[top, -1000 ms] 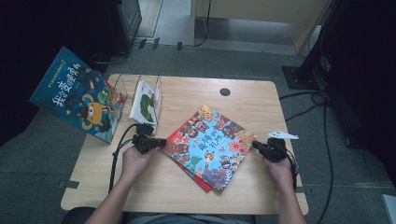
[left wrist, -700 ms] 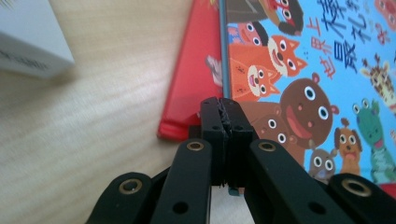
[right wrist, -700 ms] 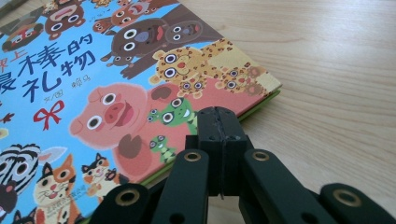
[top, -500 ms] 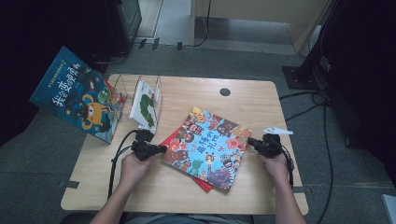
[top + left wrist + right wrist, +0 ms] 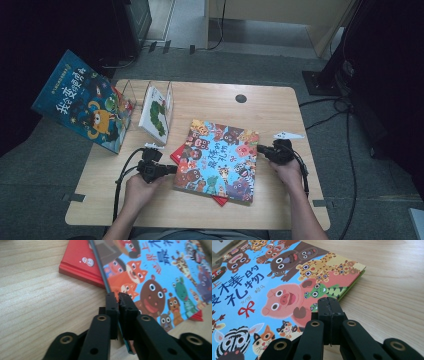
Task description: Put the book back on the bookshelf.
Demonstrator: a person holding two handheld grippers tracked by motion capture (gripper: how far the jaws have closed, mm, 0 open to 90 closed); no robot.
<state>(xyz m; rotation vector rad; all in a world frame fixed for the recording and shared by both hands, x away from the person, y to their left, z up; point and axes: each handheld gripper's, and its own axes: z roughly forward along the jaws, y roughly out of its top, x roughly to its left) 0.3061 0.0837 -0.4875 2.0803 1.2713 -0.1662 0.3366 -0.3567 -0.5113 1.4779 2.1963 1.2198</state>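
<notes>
A picture book with cartoon animals on a blue cover (image 5: 217,160) lies mid-table, on top of a red book (image 5: 179,152). My left gripper (image 5: 171,169) is at its left edge. In the left gripper view the jaws (image 5: 117,296) are shut on that cover edge of the animal book (image 5: 160,277), with the red book (image 5: 80,262) behind. My right gripper (image 5: 260,149) is at the book's right edge. Its jaws (image 5: 329,301) are shut tight, tips over the rim of the animal book (image 5: 274,285); nothing shows between them.
A large blue monster book (image 5: 82,107) leans off the table's left corner. Beside it a clear rack (image 5: 129,95) holds a white caterpillar book (image 5: 156,112). A cable hole (image 5: 241,98) sits at the back of the wooden table (image 5: 300,120).
The animal book has turned from a diagonal lie to nearly square with the table. Both grippers moved inward with it, the right one sliding left.
</notes>
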